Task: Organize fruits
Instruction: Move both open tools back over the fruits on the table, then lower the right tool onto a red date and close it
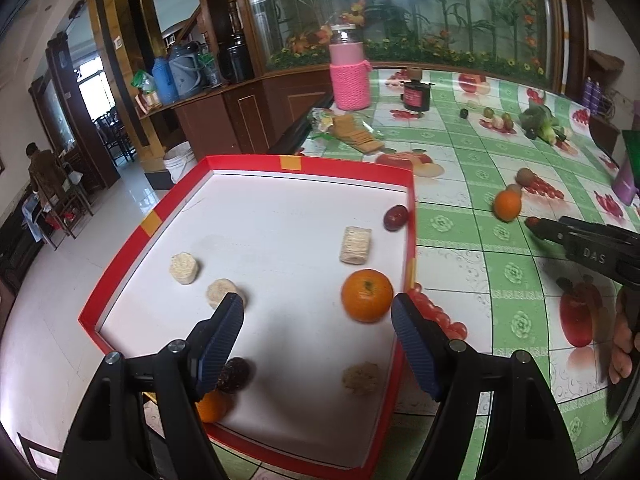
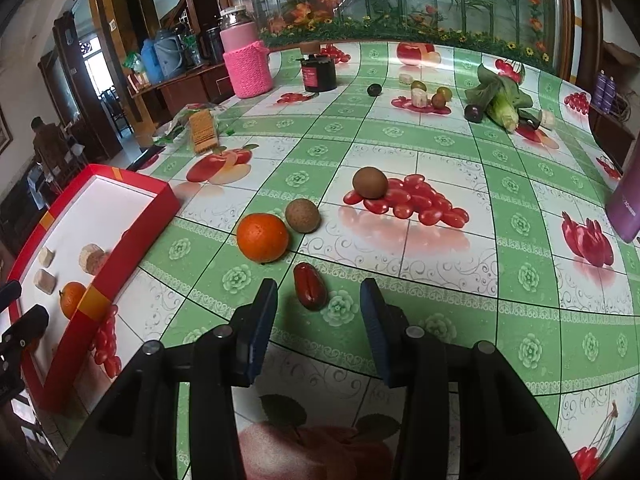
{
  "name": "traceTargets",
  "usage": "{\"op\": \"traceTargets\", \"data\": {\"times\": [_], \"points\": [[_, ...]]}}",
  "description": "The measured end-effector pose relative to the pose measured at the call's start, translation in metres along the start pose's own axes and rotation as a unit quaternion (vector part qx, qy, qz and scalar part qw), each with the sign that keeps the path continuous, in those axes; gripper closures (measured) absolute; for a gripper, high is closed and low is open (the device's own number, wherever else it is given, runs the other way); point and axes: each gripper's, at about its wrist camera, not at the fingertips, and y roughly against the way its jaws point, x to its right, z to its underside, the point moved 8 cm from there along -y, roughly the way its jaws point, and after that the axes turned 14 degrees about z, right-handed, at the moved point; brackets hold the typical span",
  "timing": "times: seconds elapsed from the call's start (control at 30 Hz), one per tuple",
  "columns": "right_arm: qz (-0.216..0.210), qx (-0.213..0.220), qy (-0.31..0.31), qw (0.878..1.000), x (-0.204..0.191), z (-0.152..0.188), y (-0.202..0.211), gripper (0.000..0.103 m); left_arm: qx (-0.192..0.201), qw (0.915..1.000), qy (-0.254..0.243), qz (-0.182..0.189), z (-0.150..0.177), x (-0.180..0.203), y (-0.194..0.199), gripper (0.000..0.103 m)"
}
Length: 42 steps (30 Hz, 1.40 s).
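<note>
R gripper (image 2: 318, 312) spread wide, nothing held, hovering over the red date (image 2: 310, 286), which lies on the tablecloth just ahead, a bit L of centre between the jaws. Date's long axis runs away from the gripper, tilted slightly, so the jaws look set to close across its short side. Orange (image 2: 262, 237) sits just beyond the date, the red tray (image 2: 132, 178) well L of it. L gripper (image 1: 318, 322), also wide and empty, hangs over the tray, farther from the date. Only L view shows the tray's near end: second orange (image 1: 367, 295), dark date (image 1: 395, 217).
</note>
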Motion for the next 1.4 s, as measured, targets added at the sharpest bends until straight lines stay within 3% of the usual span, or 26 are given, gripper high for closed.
{"op": "traceTargets", "data": {"times": [1.4], "points": [[0.012,-0.004,0.015,1.000,-0.006,0.004,-0.001,0.058,-0.016,0.9999,0.003,0.001,0.008,-0.001,-0.011,0.027]]}}
